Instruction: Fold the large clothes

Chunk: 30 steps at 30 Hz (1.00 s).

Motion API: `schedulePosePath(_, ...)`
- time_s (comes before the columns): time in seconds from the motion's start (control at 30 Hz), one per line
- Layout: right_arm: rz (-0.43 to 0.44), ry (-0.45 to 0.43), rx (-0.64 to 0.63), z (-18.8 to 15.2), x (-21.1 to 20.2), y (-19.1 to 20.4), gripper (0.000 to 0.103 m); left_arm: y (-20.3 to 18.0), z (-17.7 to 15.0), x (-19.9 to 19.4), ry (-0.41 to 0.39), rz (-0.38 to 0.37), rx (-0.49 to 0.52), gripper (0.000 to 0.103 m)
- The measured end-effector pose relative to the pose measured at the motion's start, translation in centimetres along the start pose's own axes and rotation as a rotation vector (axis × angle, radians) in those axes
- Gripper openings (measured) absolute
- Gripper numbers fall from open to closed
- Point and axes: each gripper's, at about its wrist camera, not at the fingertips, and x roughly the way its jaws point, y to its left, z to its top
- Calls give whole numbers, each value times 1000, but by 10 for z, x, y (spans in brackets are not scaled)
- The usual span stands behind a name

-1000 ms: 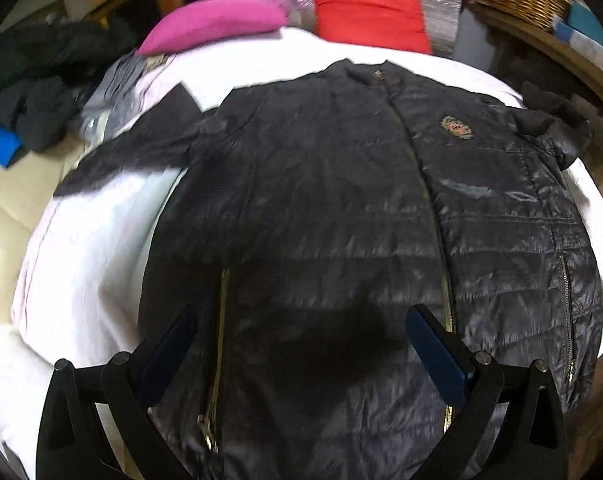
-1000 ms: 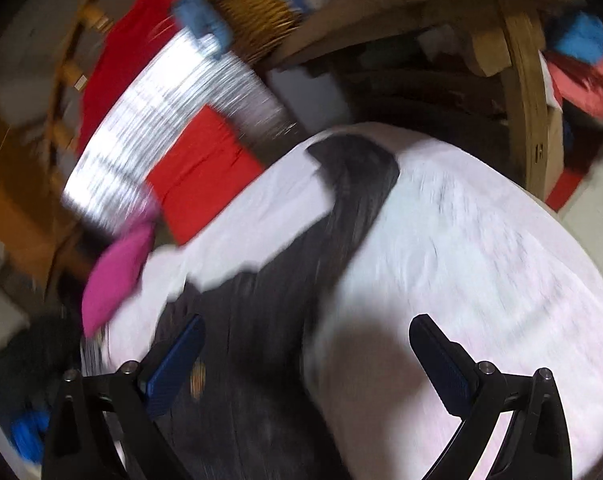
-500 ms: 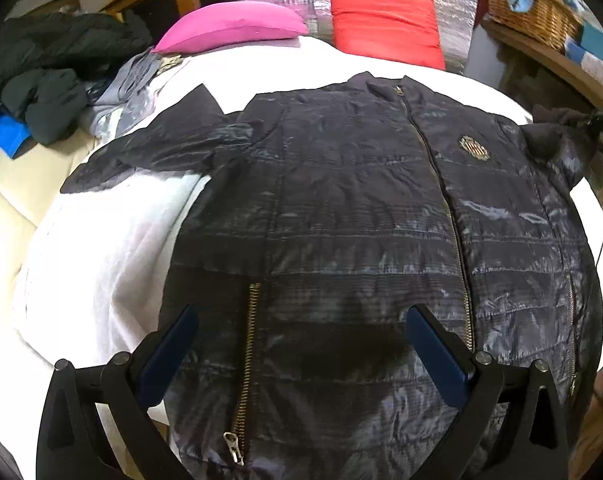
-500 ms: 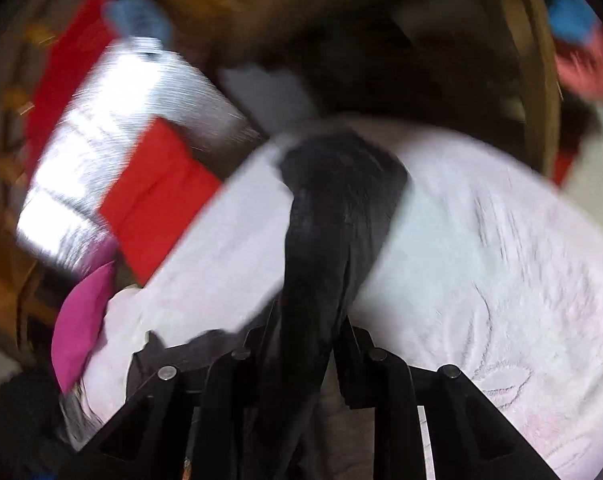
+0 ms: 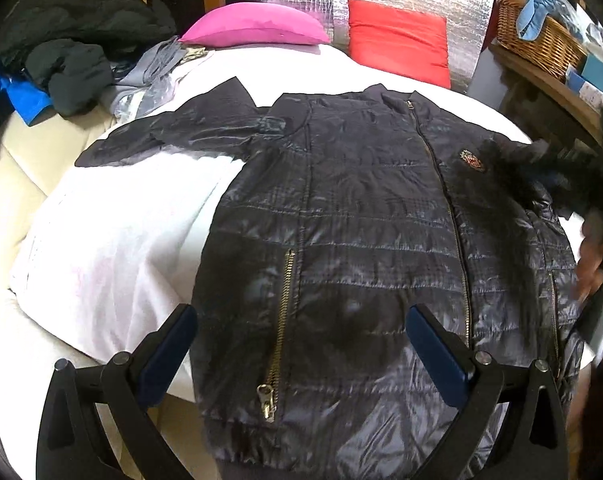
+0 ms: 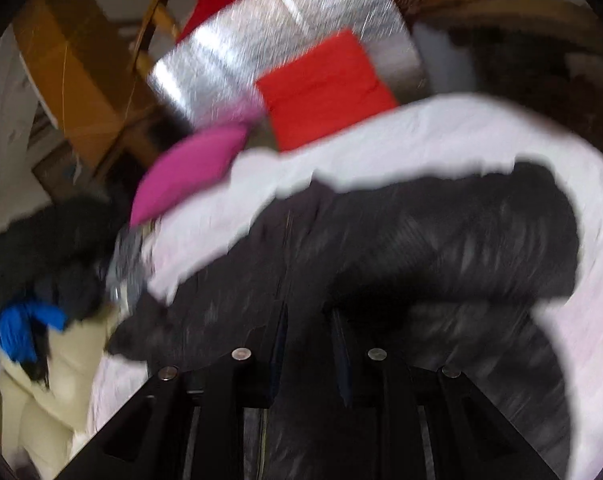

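My left gripper is open. Its 2 fingers stand wide apart and nothing is between them. It points down at a slant and hangs in the air, touching nothing.

My right gripper is closed up tight. Its 2 fingers are close together, and they pinch dark cloth of the jacket between them. Its picture is blurry.

In the left view, at the right edge, I can see a blurry hand holding the right gripper's handle.
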Motion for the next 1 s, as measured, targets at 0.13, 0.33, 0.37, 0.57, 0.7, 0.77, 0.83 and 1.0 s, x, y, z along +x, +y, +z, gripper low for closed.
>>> schedulePosePath(0.13,39,255,150,-35,47,-15,33,-5,2,-6,-3,12,38,103)
schedulePosePath(0.33,229,205,290,-48,6,-59,52,-47,28,-20,-70,10,164,103)
schedulePosePath(0.37,259,138,311,-48,-14,-71,78,-64,37,-23,-91,2,201,103)
schedulePosePath(0.57,330,-112,522,-55,-81,-154,99,-171,82,-20,-169,-34,420,103)
schedulePosePath(0.7,335,-99,644,-72,-76,-193,99,-257,116,-1,-150,-68,551,103)
schedulePosePath(0.77,328,-70,674,-83,-64,-203,98,-291,138,17,-83,-105,555,103)
schedulePosePath(0.83,350,-87,664,-83,-62,-205,97,-315,153,26,-49,-123,552,103)
schedulePosePath(1.0,309,-44,585,-80,-58,-203,97,-378,183,58,69,-196,575,103)
